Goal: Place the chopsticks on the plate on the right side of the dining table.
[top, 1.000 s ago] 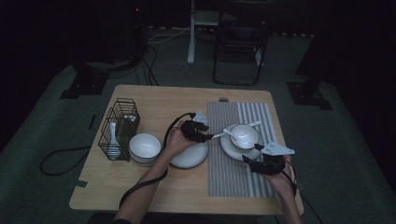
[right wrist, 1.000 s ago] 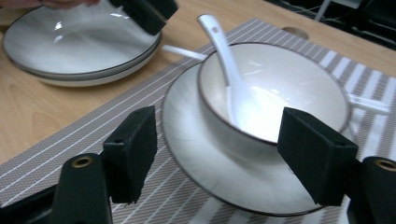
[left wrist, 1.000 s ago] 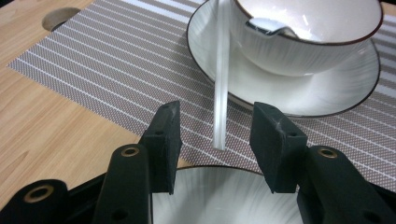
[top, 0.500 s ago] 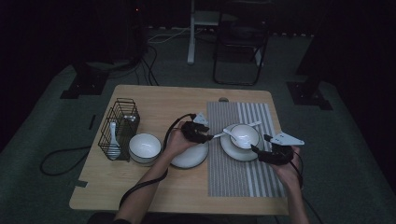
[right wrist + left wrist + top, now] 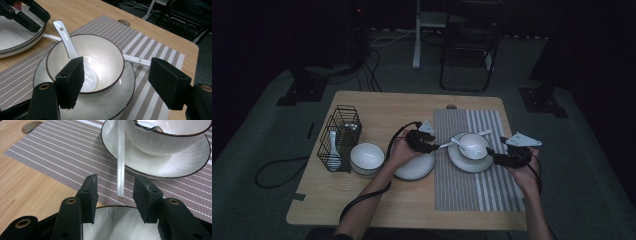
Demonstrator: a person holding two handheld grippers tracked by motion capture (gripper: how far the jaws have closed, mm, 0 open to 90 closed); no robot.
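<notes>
On the wooden table lies a striped mat. A white chopstick leaning on the bowl's saucer ends between the left gripper's half-open jaws, untouched. The right gripper hovers wide open before the bowl with a spoon, holding nothing.

Black hand-held gripper, brass-ringed screws

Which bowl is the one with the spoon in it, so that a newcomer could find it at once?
Start at the striped mat on the right half of the table. On it a plate carries a white bowl with a dark rim, and a white spoon leans in that bowl. The other bowl, beside the wire rack on bare wood, has no plate and no spoon.
</notes>
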